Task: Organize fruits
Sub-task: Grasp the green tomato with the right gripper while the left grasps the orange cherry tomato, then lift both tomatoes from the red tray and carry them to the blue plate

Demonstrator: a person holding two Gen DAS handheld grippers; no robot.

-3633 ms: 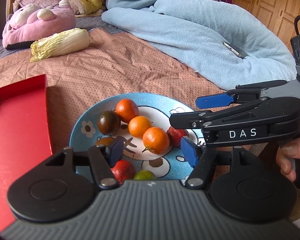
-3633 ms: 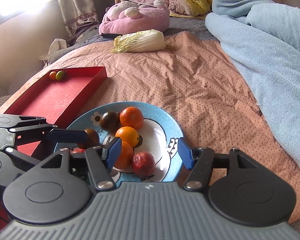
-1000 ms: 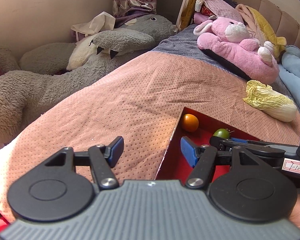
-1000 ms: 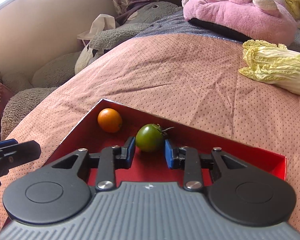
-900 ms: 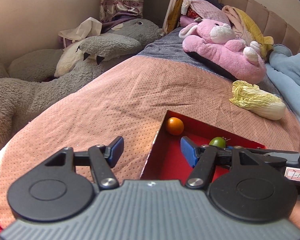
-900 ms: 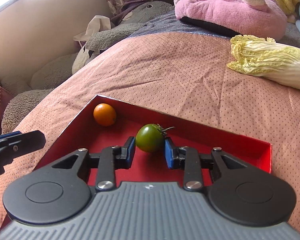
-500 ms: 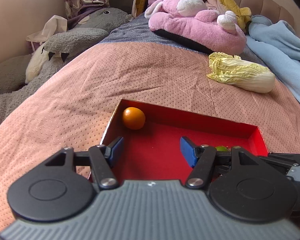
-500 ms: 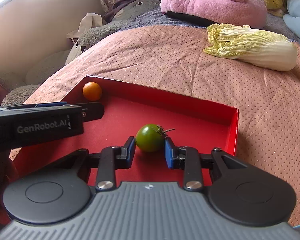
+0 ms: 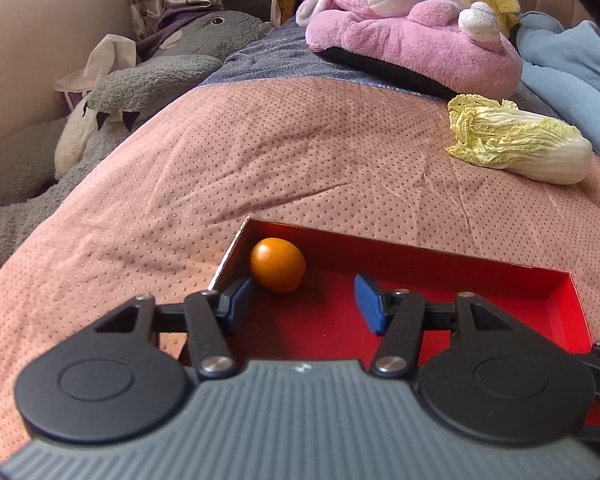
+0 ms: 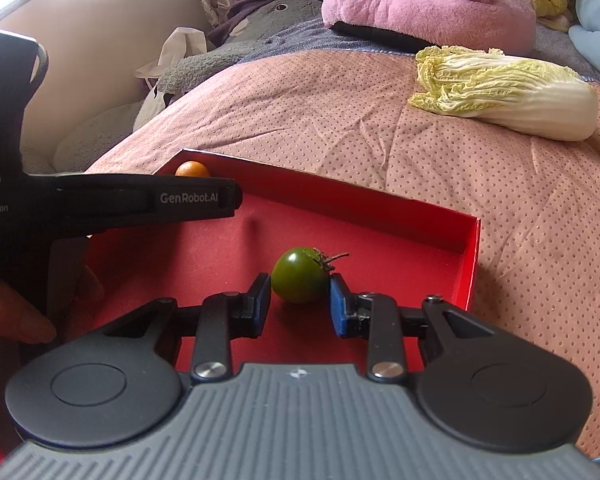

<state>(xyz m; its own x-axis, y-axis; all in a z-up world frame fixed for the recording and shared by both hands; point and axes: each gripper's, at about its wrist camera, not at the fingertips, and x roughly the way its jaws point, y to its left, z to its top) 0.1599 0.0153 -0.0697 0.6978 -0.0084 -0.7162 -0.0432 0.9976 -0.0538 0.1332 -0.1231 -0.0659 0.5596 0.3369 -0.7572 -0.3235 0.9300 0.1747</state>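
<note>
Both right tool [image 10: 298, 304] pads on green tomato [image 10: 299, 275]

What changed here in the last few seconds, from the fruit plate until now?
Both grippers left the blue plate for the red tray. The right gripper took the green tomato between its pads. The left gripper, jaws closing, swung over the tray's corner by the orange fruit, which stayed put. The cabbage has not moved.

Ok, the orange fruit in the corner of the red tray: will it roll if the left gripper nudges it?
Probably. The orange fruit looks round and smooth, so it should roll easily on the red tray. The corner walls beside it may check it. The left gripper is closing with nothing between its pads, so a one-sided touch could push it away.
</note>
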